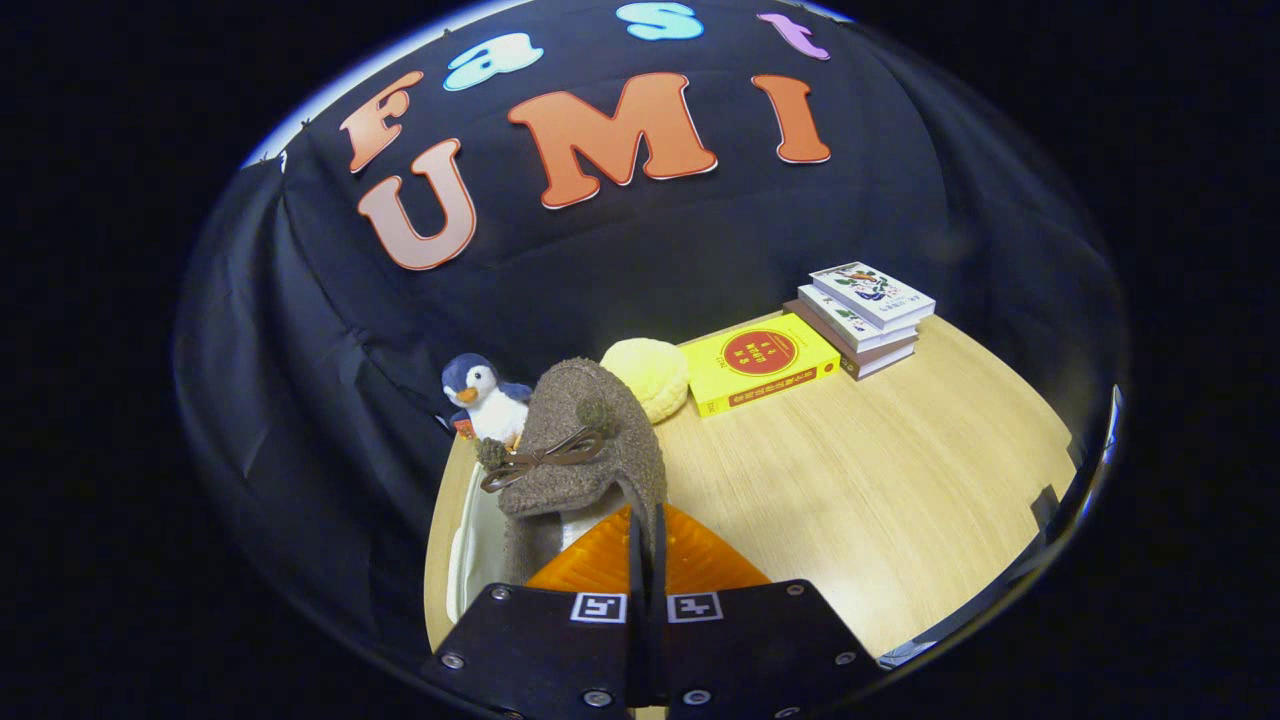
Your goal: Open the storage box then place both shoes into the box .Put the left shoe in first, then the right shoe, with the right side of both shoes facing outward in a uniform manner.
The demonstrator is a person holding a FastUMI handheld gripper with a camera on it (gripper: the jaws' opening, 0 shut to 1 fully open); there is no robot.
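Shoe (580, 450) sits pinched by its collar between the fingers (647, 540); toe points ahead, above table (850, 500)

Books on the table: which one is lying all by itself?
The yellow book with the red circle lies alone, beside the round yellow cushion. The other books are stacked behind it.

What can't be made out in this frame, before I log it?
- Gripper view: whether this shoe is the left or right one; I see just its toe and bow.
- The white storage box: mostly hidden by the shoe, so lid and contents are unclear.
- The gripper: fingers shut on the shoe's edge, the pinched part covered by them.
- Text on the stacked books and yellow book: too small.
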